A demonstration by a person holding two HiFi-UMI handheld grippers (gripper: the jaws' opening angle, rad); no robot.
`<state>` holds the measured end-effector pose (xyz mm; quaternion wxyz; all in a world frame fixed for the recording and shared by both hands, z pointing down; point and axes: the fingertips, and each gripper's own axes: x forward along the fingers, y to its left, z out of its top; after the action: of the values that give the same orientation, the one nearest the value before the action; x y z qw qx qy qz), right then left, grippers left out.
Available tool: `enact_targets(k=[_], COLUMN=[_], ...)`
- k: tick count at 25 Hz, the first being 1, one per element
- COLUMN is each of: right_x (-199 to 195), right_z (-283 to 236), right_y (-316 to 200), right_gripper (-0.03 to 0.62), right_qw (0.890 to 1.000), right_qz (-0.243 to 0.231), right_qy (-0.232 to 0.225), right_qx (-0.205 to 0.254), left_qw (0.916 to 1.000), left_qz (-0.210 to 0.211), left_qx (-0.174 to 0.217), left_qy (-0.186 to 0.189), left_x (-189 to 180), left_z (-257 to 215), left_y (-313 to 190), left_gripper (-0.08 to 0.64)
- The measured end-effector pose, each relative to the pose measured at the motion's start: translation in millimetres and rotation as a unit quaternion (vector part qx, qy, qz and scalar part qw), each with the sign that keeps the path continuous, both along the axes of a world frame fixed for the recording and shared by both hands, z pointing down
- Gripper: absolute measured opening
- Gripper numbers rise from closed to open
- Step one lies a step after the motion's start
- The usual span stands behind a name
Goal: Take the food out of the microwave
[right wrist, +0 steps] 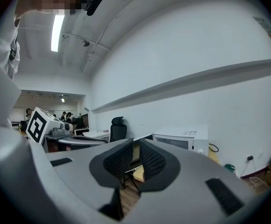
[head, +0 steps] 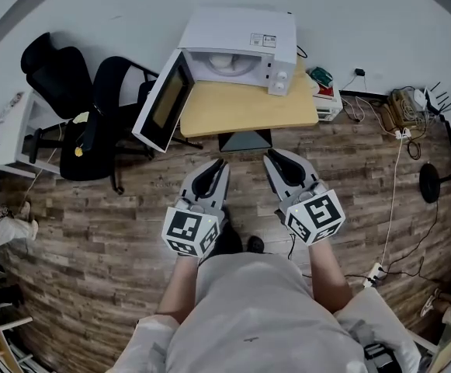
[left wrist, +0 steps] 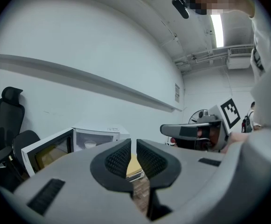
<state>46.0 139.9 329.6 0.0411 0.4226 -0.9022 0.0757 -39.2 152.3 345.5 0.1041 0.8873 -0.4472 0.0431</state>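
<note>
Right, your left hand-held gripper [head: 212, 169] is closed: in its own view the black ribbed pads sit almost together with only a sliver of light between them, and nothing is clamped. Your right hand-held gripper [head: 281, 165] has its jaws a narrow gap apart, a bit wider than the left, and it's empty too; only bench and floor show through the slot. You're carrying both side by side at about waist level over the grey-brown wood-plank floor [head: 93, 231], tips aimed at the bench and still well short of it, marker cubes toward your body. The white box-shaped microwave oven [head: 241, 41] sits at the far edge of the light wooden bench [head: 248, 107], back against the white wall [head: 93, 6]. Its dark-windowed white door [head: 163, 99] is swung fully open to your left and hangs past the bench edge. The pale rounded food item [head: 223, 63] is inside the lit cavity, near the middle; the left gripper view shows it there as well, and I can't tell what kind of food or dish it is. Neither hand-held gripper is near it. Two black office chairs [head: 93, 123] stand just left of the open door. A tangle of cables with a power strip [head: 400, 119] lies on the floor to the right of the bench.
</note>
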Motion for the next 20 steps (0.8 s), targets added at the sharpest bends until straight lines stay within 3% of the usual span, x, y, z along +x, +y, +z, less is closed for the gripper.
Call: enact_targets(k=[11, 20], right_x=[-32.3, -53.1], right_z=[3.1, 17.1], right_y=[-67.4, -103.7], right_gripper=[0.081, 0.123], right_qw=[1.0, 0.999], right_qz=[0.011, 0.046], right_qy=[-0.004, -0.005], right_qx=[-0.007, -0.023], left_qw=[0.9994, 0.9975], left_qz=[0.032, 0.069], left_qx=[-0.003, -0.017], left_qy=[-0.009, 0.0], left_x=[-27.0, -46.6], left_z=[4.8, 22.4], left_y=[-70.3, -113.5], left_gripper=[0.075, 0.1])
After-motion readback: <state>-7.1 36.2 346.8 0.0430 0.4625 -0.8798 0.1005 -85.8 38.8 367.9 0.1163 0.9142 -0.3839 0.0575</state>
